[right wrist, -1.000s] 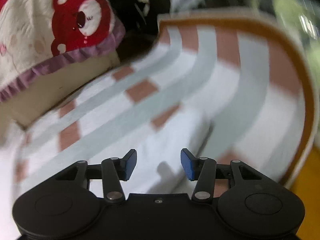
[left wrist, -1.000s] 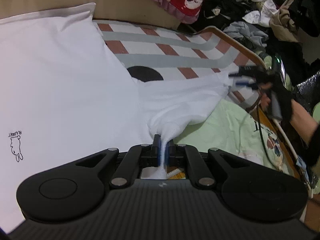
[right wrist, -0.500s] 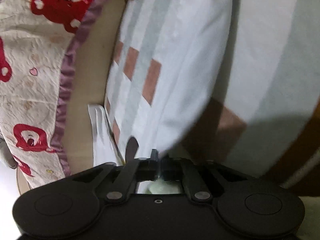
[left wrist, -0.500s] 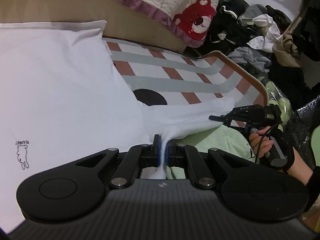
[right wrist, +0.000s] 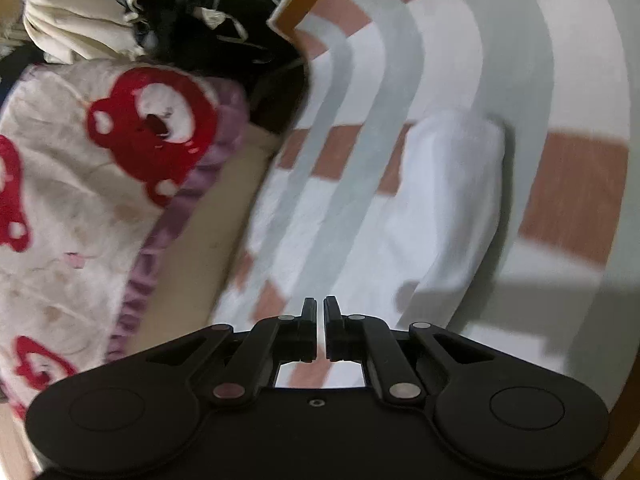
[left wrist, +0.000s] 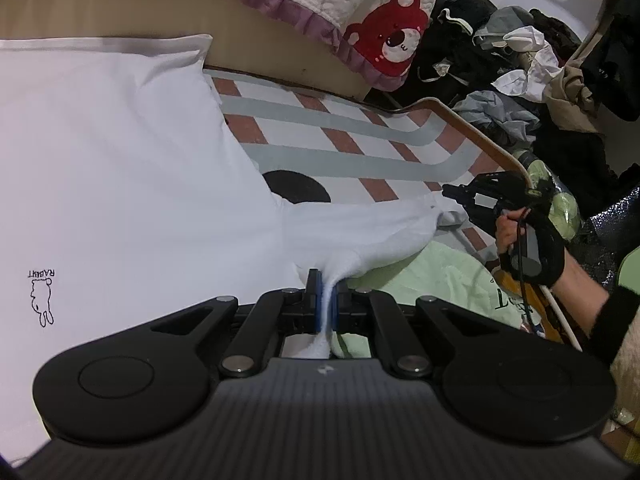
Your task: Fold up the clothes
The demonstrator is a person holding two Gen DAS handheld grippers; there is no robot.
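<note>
A white T-shirt (left wrist: 120, 168) with a small rabbit print lies spread on the left in the left wrist view. Its sleeve (left wrist: 360, 228) stretches to the right, off the surface. My left gripper (left wrist: 327, 296) is shut on the sleeve's near edge, with cloth bunched between the fingers. My right gripper (left wrist: 450, 194), held by a gloved hand (left wrist: 528, 240), pinches the sleeve's far end. In the blurred right wrist view, that gripper (right wrist: 320, 304) shows only a thin slit between its fingers. The sleeve (right wrist: 452, 200) runs up to the right there.
A striped mat (left wrist: 340, 160) with a wooden rim lies under the shirt. A pale green garment (left wrist: 440, 280) sits below the sleeve. A red-bear blanket (left wrist: 360, 0) lies at the far side. A pile of loose clothes (left wrist: 520, 60) fills the far right.
My right gripper went from open above the mat to shut at the sleeve's far end. My left gripper kept its hold on the sleeve, and the sleeve is pulled tighter between the two.
</note>
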